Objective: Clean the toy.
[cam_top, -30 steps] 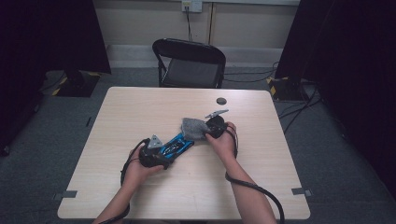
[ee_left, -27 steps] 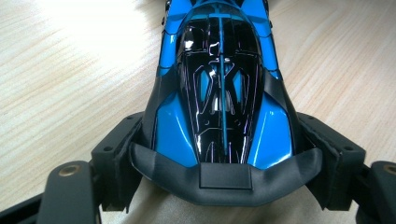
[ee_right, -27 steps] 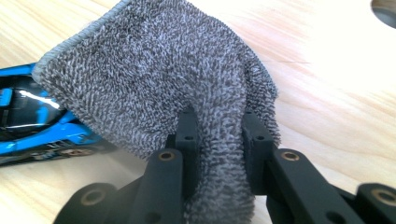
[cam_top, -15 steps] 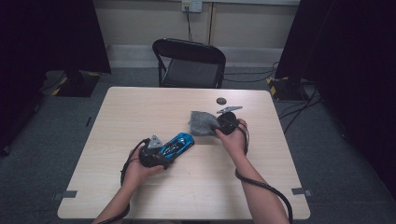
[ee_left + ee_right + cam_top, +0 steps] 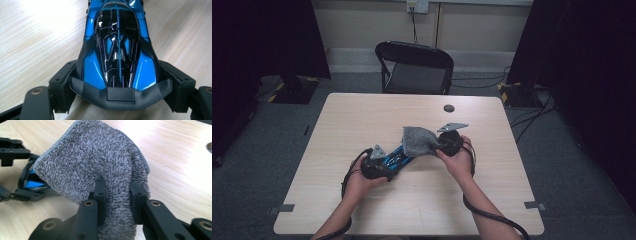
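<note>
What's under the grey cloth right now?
The fluffy grey terry cloth, pinched by the right gripper, hangs over the far end of the glossy blue and black toy car, hiding that end. The left gripper clamps the car's near end on the pale wooden table.

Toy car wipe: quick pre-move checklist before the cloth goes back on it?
1. Left hand-held gripper clamped on the blue toy car at its end: ok.
2. Right hand-held gripper pinching the grey cloth: ok.
3. Cloth hangs free in front of the jaws, enough to wipe with: ok.
4. Car resting on the table, level: ok.
5. Cloth touching the car right now: cannot tell; it overlaps the car's far end in the high view.
6. Small dark disc well off the wiping path: ok.
</note>
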